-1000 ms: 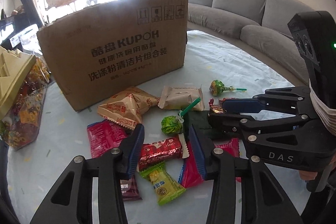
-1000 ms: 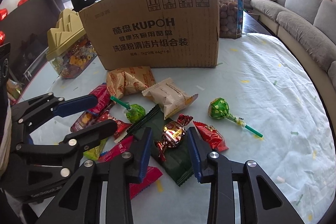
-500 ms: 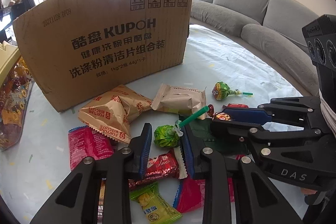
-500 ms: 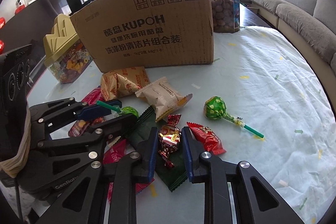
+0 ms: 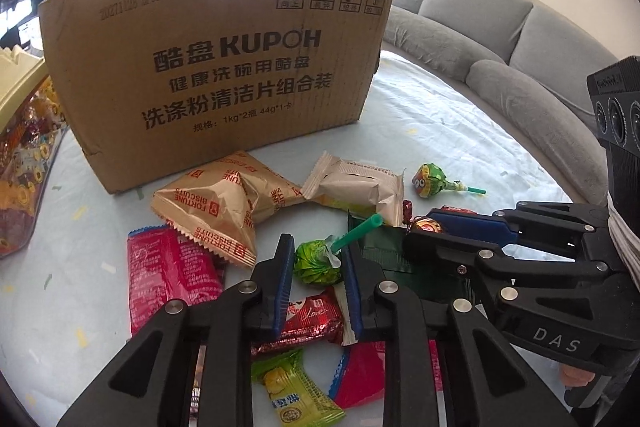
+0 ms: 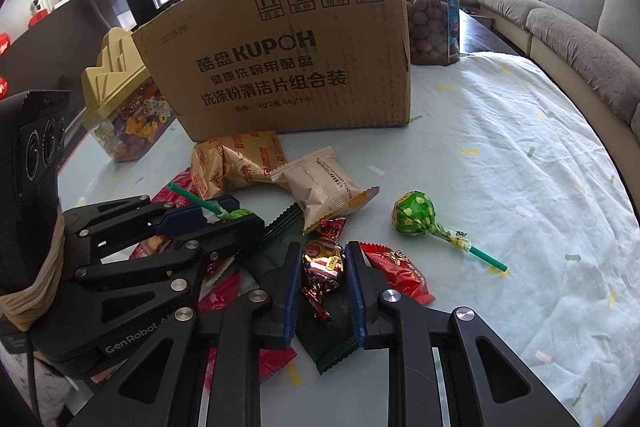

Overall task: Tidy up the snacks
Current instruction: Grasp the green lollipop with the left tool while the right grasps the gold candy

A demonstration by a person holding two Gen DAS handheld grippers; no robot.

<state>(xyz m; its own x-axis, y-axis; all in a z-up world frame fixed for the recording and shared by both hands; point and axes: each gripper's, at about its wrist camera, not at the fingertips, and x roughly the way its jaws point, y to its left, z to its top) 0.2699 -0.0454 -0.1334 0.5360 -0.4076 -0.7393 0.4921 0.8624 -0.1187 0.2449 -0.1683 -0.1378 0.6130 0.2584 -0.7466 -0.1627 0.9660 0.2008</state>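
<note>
Candy tub: a clear plastic tub with a pale yellow crown-shaped lid stands at the far left of the worktop, beside the box, apparently just stored there.
Box: a brown corrugated cardboard box printed KUPOH stands upright behind the snacks, its open top facing up, likely the place they are meant to go.
Loose snacks: a tan fortune-biscuit pouch and a cream foil biscuit packet lie flat in front of the box, with red wrappers nearer the cameras.
Left tongs: clenched on a green-wrapped lollipop with a green stick; the blue pads pinch the round head from both sides, the stick poking up and away, so the wrapper takes the squeeze.
Right tongs: clenched on a red-and-gold foil twist candy, which rests on a dark green flat packet; the pads hold its plump middle, leaving the twisted ends free.
Second lollipop: a green lollipop with a green stick lies alone to the right on the pale blue cloth covering the worktop.
Task stage: both candies look gripped but not yet lifted.
</note>
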